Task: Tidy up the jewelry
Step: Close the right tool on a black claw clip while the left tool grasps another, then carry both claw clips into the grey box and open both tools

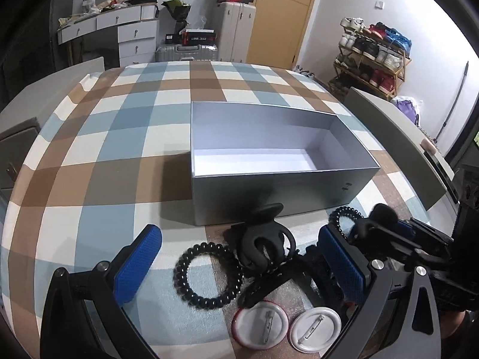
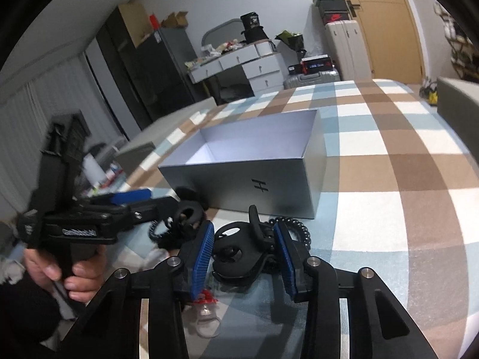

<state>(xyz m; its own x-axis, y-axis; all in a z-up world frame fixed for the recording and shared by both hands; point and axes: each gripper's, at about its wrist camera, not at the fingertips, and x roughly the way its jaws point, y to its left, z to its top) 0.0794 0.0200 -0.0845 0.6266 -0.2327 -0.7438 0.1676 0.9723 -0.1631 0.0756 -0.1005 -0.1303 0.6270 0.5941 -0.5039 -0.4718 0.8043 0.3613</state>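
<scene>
An open, empty silver box [image 1: 269, 191] stands on the checked tablecloth; it also shows in the right wrist view [image 2: 254, 176]. In front of it lie a black spiral hair tie [image 1: 206, 275], a black claw clip [image 1: 263, 239], a second spiral tie [image 1: 347, 214] and two round pin badges [image 1: 259, 323] face down. My left gripper [image 1: 239, 266] is open, its blue pads on either side of the tie and clip. My right gripper [image 2: 244, 257] is open around a black claw clip [image 2: 236, 254], pads close to its sides. A spiral tie [image 2: 293, 229] lies behind.
A grey box lid [image 1: 395, 137] lies to the right of the box. A small clear ring-like item with red trim [image 2: 206, 311] lies under my right gripper. The table edge [image 1: 36, 137] curves at the left. Room furniture and a shoe rack [image 1: 371, 56] stand beyond.
</scene>
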